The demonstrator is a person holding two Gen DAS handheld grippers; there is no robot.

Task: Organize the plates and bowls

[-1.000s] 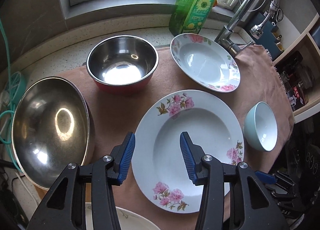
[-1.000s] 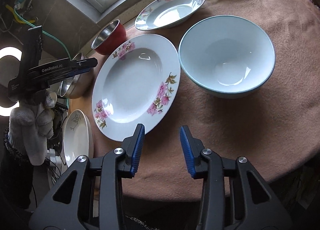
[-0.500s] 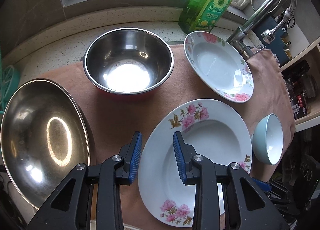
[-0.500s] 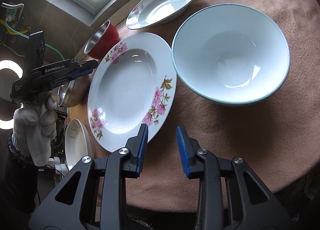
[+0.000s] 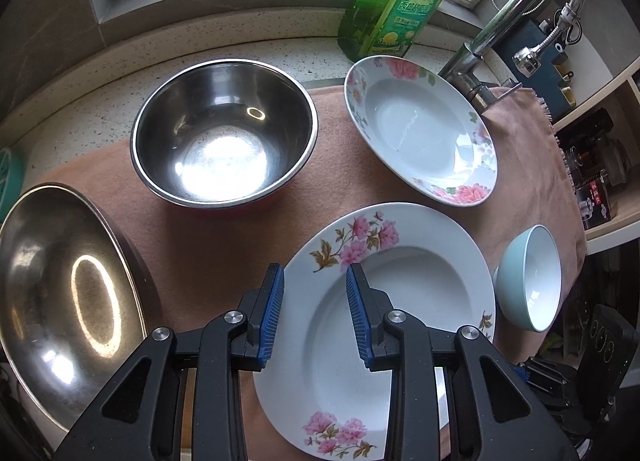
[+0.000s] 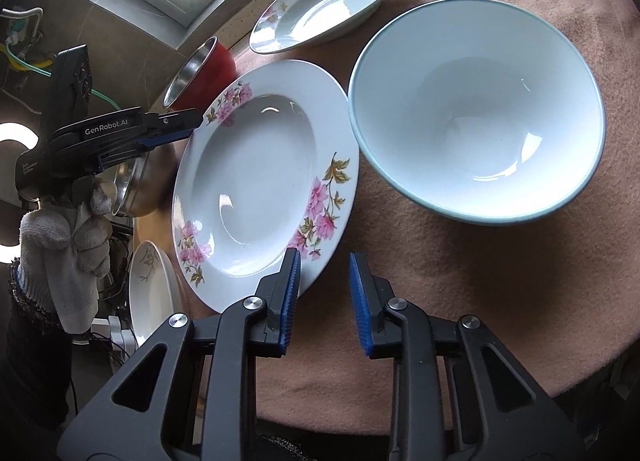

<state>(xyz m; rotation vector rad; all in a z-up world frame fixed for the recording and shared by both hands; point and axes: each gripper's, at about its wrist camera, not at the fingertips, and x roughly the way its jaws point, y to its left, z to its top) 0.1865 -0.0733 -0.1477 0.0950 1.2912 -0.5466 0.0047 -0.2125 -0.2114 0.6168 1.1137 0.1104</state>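
A large floral plate [image 5: 404, 301] [image 6: 256, 189] lies on the brown cloth [image 5: 224, 237]. My left gripper [image 5: 315, 277] hangs over its left rim, jaws narrowed and open, with the rim showing between them. In the right wrist view the left gripper [image 6: 192, 123] reaches that same rim. My right gripper [image 6: 324, 261] is over the plate's opposite rim; its jaws are closing with the plate's edge between them, and the pads do not visibly press. Also on the cloth are a second floral plate [image 5: 420, 133], a steel bowl [image 5: 224, 133] and a light blue bowl [image 6: 476, 113].
A wide steel bowl [image 5: 60, 293] sits at the cloth's left end. A green detergent bottle [image 5: 396, 1] and a faucet [image 5: 500, 21] stand at the back. Another white plate [image 6: 152, 289] lies below the counter edge, near a gloved hand [image 6: 68, 237]. Shelves stand at the right.
Both grippers' jaws have narrowed. The left gripper has shifted left and forward from mid-plate to the plate's left rim. The right gripper has hardly moved.
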